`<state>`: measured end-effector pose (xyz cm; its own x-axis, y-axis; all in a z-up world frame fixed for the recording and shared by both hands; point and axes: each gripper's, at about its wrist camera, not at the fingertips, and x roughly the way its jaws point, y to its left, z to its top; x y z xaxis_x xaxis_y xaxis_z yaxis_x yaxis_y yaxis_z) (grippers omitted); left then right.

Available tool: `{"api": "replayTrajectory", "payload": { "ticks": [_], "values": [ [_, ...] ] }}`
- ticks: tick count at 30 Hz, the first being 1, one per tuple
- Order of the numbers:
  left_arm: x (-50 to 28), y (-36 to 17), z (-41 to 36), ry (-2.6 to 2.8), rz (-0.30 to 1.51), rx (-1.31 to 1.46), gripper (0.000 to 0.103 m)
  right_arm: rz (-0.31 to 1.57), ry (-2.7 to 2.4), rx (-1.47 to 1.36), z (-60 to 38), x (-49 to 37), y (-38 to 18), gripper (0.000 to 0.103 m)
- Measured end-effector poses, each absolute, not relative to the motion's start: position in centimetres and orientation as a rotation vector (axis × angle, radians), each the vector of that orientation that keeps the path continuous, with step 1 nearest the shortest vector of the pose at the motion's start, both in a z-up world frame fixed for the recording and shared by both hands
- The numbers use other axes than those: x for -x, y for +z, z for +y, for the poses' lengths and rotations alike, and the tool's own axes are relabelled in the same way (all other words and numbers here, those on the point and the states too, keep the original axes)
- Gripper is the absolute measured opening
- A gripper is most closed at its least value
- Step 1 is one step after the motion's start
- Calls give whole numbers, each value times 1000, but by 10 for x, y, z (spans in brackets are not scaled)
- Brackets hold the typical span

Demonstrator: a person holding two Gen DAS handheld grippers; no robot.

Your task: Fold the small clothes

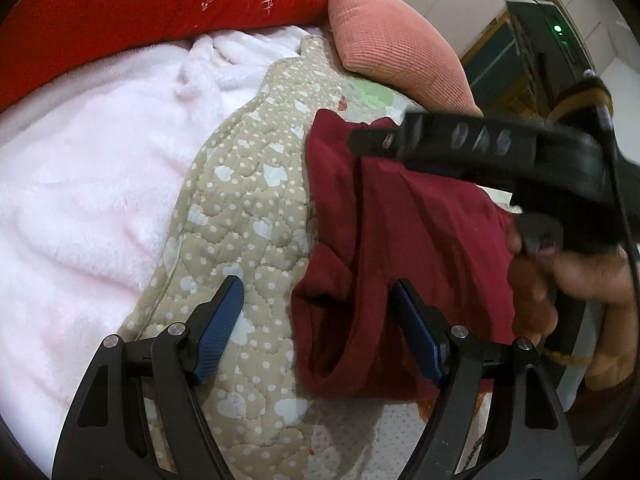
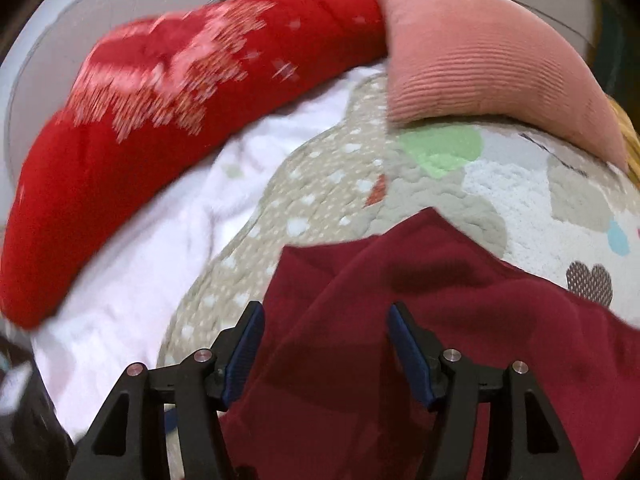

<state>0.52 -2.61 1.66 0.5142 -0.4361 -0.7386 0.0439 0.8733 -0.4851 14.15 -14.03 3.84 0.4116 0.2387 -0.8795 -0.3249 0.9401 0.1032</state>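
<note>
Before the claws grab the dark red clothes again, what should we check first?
1. Left claw open: ok, blue pads spread wide.
2. Right claw open: ok, nothing pinched.
3. Dark red garment lying flat: not ok, it is bunched with deep folds.
4. Garment resting on the quilted mat: ok.
5. Claws out of each other's way: cannot tell, the right one is blurred above the garment in the left view.
6. Pink cushion off the garment: ok.
</note>
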Motion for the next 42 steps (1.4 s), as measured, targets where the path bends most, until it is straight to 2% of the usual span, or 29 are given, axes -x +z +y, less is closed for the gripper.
{"api": "replayTrajectory", "payload": {
  "ticks": [2,3,5,8,9,10,12,19,27,29,33,36,42],
  "values": [
    [-5,17,-26,-301,996,440,77,1105,335,184,-129,-135,33,59],
    [-6,17,-26,-301,996,438,77,1113,319,227,-124,-133,27,54],
    [-5,17,-26,-301,998,434,77,1110,309,260,-121,-132,18,51],
    [-5,17,-25,-311,1002,442,77,1082,316,230,-124,-129,20,31],
    [-5,17,-23,-314,1002,450,77,1074,322,219,-125,-128,23,20],
    [-4,18,-21,-318,1004,462,77,1058,344,196,-125,-126,29,14],
    [-4,18,-17,-324,1005,490,77,1036,359,167,-126,-121,38,12],
    [-4,19,-16,-325,1001,509,77,1032,394,38,-132,-118,42,9],
    [-3,18,-16,-322,996,501,77,1075,447,113,-104,-119,15,9],
    [-3,19,-17,-323,994,491,77,1069,466,72,-109,-119,17,11],
    [-3,18,-17,-322,994,496,77,1043,482,-48,-130,-117,40,36],
    [-2,18,-17,-318,993,487,77,1015,426,-23,-133,-120,47,36],
    [-4,16,-22,-311,994,452,77,1074,317,66,-117,-144,13,36]
  ]
}}
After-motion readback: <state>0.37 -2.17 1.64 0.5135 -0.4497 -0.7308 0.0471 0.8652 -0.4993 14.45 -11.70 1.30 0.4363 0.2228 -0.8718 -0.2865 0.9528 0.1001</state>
